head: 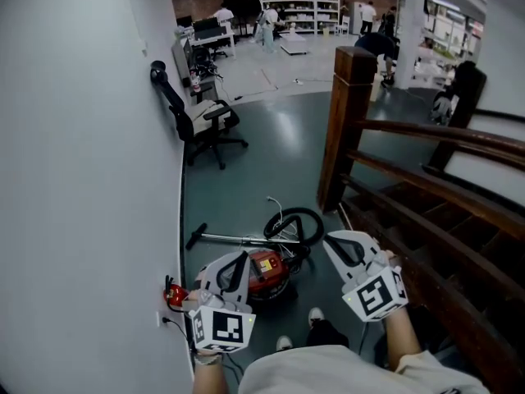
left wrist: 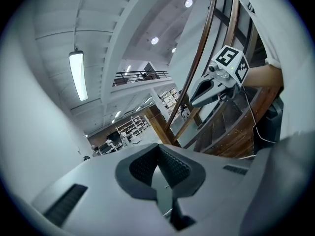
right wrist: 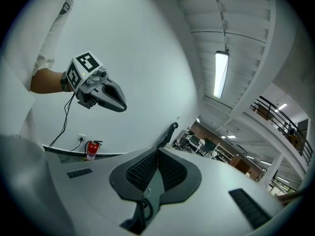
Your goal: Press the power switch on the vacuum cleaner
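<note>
Two grippers: left gripper (head: 233, 263) and right gripper (head: 338, 242), both pressed together, empty.
Vacuum cleaner (head: 269, 272): on the floor, below and between them.

Office chair (head: 207, 123) far left by wall (head: 82, 179); wooden newel post (head: 348, 121) right; red fire extinguisher (head: 175, 295) near left.

White left gripper (head: 232, 261), white right gripper (head: 338, 240), dark ribbed jaws, black-and-white marker cubes (head: 223, 329), pale short sleeves (left wrist: 258, 18), thin black cable (right wrist: 65, 117)
</note>
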A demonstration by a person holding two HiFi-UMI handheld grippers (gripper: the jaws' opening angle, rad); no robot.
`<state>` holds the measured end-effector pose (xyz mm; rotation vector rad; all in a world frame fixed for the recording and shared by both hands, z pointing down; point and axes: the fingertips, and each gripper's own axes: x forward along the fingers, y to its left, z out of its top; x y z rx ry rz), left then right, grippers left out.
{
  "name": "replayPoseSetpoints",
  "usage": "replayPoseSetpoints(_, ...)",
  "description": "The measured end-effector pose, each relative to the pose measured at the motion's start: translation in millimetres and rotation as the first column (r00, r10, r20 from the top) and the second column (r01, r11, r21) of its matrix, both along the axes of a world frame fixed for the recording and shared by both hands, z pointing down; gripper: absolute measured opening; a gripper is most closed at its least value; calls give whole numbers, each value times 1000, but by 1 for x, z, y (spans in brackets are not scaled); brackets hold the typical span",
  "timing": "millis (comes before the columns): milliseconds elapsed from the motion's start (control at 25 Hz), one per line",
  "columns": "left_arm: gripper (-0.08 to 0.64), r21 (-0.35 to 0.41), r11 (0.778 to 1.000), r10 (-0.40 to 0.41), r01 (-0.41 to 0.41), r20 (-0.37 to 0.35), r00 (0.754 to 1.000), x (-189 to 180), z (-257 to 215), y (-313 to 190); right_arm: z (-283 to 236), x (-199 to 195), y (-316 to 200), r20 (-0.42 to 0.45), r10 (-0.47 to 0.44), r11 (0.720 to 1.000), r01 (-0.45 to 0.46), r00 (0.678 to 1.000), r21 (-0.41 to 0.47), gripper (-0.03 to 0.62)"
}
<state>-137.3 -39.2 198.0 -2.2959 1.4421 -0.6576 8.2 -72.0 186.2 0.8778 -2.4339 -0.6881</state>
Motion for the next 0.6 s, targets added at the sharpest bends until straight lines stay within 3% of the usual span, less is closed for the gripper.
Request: replayPoseSetpoints(600,2,-18,1000,2,-2,11,1000,11,6,0,5,6,1,-8,9,1000,-9,1000,-28,28)
